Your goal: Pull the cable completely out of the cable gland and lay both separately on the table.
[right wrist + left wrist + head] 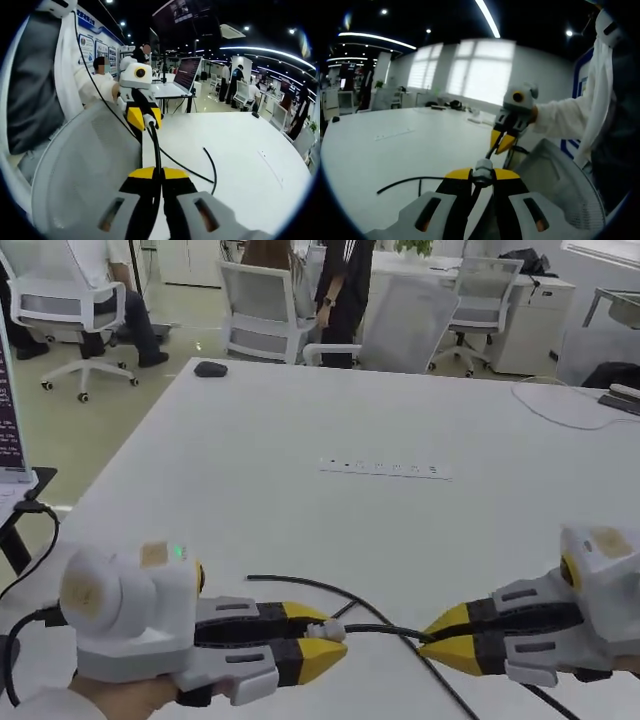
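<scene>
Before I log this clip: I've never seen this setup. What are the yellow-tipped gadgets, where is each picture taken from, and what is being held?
There is no robot. A person holds two hand tools with pinching fingers. The head view looks down from a headset, and each round picture comes from a camera riding on one tool. The left gripper pinches a small pale cable gland. The right gripper pinches the cable that runs into it. More cable lies on the white table, and a mouse sits at the far edge.
</scene>
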Demonstrator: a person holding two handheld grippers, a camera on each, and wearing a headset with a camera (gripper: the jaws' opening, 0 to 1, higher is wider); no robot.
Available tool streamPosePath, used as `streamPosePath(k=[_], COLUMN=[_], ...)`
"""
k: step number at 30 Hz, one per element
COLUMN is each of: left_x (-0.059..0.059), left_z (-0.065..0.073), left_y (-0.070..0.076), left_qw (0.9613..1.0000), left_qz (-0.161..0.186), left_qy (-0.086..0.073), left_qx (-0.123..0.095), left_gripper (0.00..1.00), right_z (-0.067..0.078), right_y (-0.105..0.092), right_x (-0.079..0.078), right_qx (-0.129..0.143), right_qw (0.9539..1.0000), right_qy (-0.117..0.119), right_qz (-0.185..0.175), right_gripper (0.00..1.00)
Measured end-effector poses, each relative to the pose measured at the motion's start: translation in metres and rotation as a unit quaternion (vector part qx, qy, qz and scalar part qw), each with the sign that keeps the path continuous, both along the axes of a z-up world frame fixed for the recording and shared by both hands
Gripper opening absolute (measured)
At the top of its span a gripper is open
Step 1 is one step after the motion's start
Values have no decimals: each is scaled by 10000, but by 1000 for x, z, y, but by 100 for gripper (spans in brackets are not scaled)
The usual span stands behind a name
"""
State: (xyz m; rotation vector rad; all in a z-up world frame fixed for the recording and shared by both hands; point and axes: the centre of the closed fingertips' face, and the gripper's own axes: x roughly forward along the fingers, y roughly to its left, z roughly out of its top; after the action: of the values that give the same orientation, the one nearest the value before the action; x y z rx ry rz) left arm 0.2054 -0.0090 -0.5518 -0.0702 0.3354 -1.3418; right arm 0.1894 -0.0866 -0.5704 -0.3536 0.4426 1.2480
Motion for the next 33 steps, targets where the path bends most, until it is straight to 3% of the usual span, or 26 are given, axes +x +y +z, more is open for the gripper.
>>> streamPosePath(k=[9, 20, 25, 28, 33], left_x=[0, 2, 5, 7, 8], left_z=[0, -1, 0, 1, 2], left_y=[-1, 0, 2, 3, 2], left_qw=[10000, 10000, 9999, 9998, 9997], left_qz=[15, 69, 159, 206, 220], left_qy=[67, 36, 23, 28, 26], left_qx=[-34, -2, -12, -46, -76], left_gripper=[16, 16, 16, 16, 16], right_z=[-16, -17, -7, 8, 27], right_y=[-25, -25, -25, -17, 11], right_x=[0, 2, 5, 7, 9], right_qx=[-181, -212, -131, 57, 264], right_qw=[9991, 9988, 9984, 9987, 9987], right_qy=[154, 169, 162, 21, -244], right_qz=[-338, -419, -528, -510, -352], right_gripper=[2, 2, 3, 9, 12])
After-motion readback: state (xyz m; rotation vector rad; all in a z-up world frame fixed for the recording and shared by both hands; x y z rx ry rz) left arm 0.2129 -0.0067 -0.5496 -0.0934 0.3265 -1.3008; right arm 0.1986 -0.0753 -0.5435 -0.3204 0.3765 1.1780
